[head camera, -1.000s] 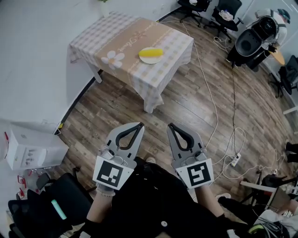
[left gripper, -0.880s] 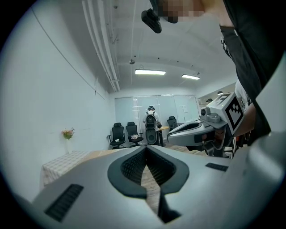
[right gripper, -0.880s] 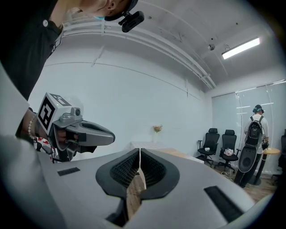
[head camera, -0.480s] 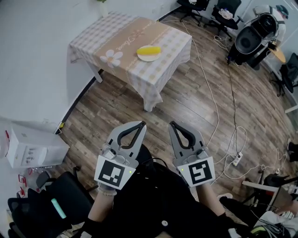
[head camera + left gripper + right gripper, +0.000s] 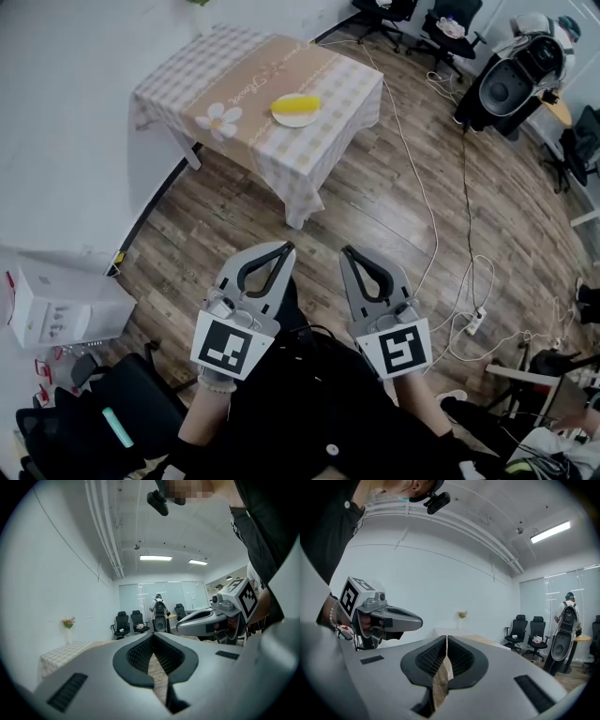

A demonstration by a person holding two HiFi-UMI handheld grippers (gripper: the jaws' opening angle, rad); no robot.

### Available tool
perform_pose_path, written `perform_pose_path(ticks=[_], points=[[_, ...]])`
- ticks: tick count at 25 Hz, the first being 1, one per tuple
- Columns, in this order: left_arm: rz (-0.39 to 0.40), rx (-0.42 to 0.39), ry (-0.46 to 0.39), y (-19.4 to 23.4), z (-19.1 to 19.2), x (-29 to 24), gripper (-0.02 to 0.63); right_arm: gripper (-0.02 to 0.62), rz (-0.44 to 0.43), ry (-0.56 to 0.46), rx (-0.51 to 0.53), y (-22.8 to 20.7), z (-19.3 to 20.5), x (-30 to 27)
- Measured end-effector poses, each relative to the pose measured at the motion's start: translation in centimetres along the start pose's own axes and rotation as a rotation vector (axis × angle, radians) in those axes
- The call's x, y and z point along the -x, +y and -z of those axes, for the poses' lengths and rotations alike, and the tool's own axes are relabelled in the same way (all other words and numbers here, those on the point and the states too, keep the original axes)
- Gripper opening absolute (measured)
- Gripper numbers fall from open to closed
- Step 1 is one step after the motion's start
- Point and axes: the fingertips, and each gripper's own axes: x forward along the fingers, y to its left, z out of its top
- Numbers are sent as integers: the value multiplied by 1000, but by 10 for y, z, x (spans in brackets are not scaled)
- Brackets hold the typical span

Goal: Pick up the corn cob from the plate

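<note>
Near: left claw (image 5: 279,251) and right claw (image 5: 347,253) are side by side in front of the person, over the wood floor (image 5: 375,206), both pointing toward the desk. Both are closed, pads together, with nothing between them; each gripper view confirms this.

Mid: open floor with 1 white cable (image 5: 412,169). The claws are well apart from the desk.

Far: desk (image 5: 234,66) under a checked cloth. 1 plate (image 5: 293,122) sits in the half toward the desk's right corner, near the near-right edge. The corn cob (image 5: 298,101) lies on its side on the plate.

Handling (judgement):
- The cob is probably stiff, fairly light and round, so it is likely to roll if nudged from 1 side.
- The kernel texture should help the pads hold.
- Open a claw first, then take the cob at mid-length with 2 pads across its width.
- The plate may slide on the cloth.
</note>
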Motion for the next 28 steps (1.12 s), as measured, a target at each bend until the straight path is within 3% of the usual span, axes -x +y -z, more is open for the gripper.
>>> perform_pose_path(ticks=[6,28], points=[[32,-1,-23,15,-4,-26,14,43,29,2,10,-21,-4,-20],[93,-12,-20,136,-13,-139,14,43,74,49,-16,-105,-23,-145]])
